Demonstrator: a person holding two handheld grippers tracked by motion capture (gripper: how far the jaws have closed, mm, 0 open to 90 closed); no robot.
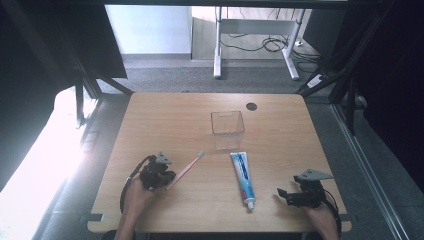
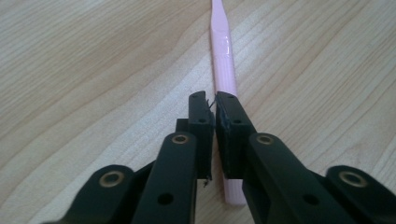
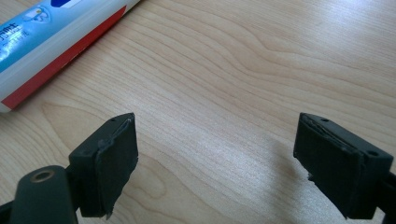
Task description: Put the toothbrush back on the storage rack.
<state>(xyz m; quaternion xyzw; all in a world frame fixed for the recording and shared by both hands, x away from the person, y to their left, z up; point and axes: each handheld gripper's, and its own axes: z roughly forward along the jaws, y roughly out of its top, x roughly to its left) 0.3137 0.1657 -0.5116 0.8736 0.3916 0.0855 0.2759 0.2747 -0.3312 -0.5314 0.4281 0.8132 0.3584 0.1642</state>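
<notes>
- The left tongs [image 2: 215, 105] are sitting nearly together around the handle end of a slim pink plastic toothbrush [image 2: 223, 60]; a thin gap is showing between the black pads, and whether they are pressing on the handle cannot be told.
- The toothbrush is lying flat on the pale wood-grain bench [image 1: 165, 120], at the front left, slanting away toward a small clear square plastic box [image 1: 227, 123] that is standing open-topped near the middle.
- The right tongs [image 3: 215, 163] are resting wide apart over bare bench at the front right, with nothing between their 2 matte black pads.
- A white toothpaste tube [image 1: 243, 178] with blue print and a red stripe is lying between the 2 hands, its cap pointing toward the person; its lettering is too blurred to read.
- A dark round hole [image 1: 251, 106] is showing near the bench's far edge.
</notes>
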